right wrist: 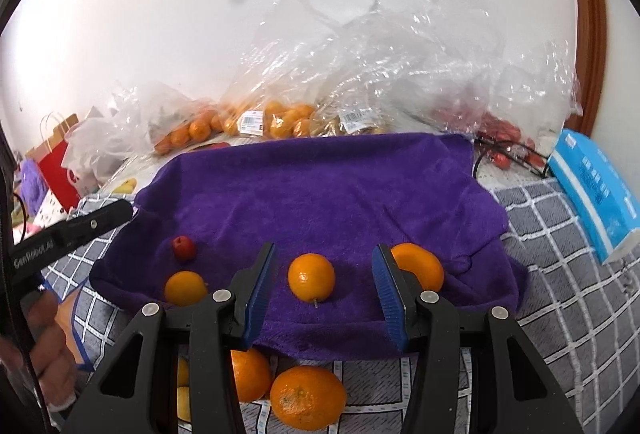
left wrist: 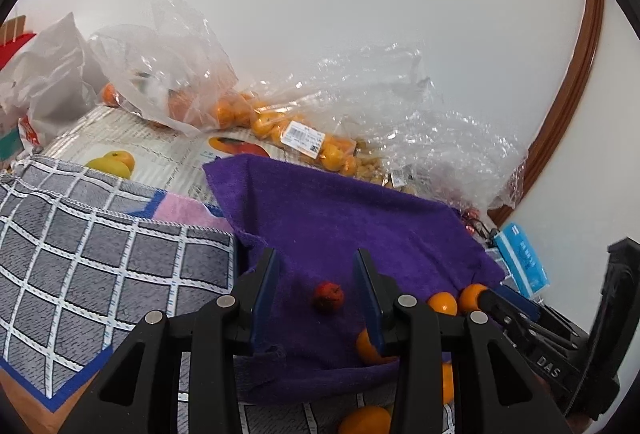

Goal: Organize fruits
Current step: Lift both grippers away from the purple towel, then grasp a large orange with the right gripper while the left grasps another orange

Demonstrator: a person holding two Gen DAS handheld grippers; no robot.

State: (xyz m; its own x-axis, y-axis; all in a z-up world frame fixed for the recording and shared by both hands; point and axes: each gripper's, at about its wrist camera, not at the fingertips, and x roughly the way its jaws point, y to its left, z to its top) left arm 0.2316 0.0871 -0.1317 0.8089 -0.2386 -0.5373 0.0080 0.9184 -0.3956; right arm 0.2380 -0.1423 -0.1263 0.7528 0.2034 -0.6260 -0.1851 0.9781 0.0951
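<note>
Both views look forward along their fingers, low and close over the purple towel (left wrist: 340,218) (right wrist: 320,186), toward the wall. The left view sits left of the right view; both share the small red fruit (left wrist: 328,296) (right wrist: 184,247).

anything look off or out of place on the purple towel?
One small red fruit sits alone among the loose oranges on the purple towel; the other red fruit is in a clear plastic bag at the far right. Several oranges also lie off the towel's near edge, on the grey checked cloth. Nothing looks spilled or damaged.

Oranges (right wrist: 311,277) and small red fruit (right wrist: 184,247) (apart) on purple towel (right wrist: 320,186)
</note>
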